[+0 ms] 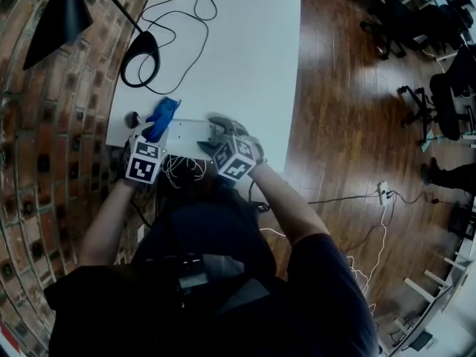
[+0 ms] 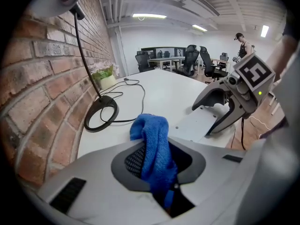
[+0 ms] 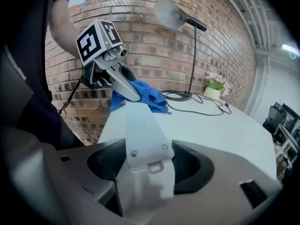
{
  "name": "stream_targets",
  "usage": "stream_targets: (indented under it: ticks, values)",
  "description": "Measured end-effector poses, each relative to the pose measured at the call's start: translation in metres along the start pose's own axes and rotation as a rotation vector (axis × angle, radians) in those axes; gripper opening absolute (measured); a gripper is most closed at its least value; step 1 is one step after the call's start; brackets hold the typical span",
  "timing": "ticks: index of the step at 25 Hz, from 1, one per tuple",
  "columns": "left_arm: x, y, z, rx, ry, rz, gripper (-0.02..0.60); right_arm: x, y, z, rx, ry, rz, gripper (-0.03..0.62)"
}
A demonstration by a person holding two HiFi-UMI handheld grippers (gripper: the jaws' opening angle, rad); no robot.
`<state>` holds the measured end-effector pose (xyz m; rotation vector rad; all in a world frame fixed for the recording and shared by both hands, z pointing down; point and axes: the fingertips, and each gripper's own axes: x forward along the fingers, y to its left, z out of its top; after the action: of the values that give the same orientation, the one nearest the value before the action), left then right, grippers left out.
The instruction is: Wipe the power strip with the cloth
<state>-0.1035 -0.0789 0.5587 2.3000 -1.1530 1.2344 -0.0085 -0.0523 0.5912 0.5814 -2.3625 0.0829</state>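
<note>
The long white plastic power strip lies left-to-right at the near edge of the white desk, its right end clamped in the right gripper. The left gripper grasps the blue terry cloth at the strip's left end, so the wipe likely runs rightward.

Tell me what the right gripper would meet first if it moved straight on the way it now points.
Probably the blue cloth in the left gripper, near the far end of the power strip that the right gripper holds in its jaws. Depth is unclear.
</note>
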Motion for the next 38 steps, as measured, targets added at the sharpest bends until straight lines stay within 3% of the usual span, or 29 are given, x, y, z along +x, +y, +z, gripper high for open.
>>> stream_targets:
  ticks: [9,21,28,32,38]
  values:
    - [0.007,-0.012,0.005,0.028,0.005,0.033,0.089,0.001,0.000,0.000,0.016,-0.029,0.011,0.305]
    - [0.010,-0.032,0.015,-0.019,0.009,0.054,0.087,-0.001,0.001,0.000,0.023,-0.040,0.038,0.307]
    - [0.016,-0.056,0.024,0.011,0.007,-0.011,0.087,0.001,0.001,0.001,0.023,-0.040,0.039,0.307]
    - [0.018,-0.070,0.032,-0.052,-0.004,-0.107,0.087,0.002,0.001,0.000,0.018,-0.040,0.036,0.307]
    - [0.022,-0.083,0.038,0.003,-0.031,-0.136,0.087,0.000,0.001,0.000,0.023,-0.024,0.046,0.307]
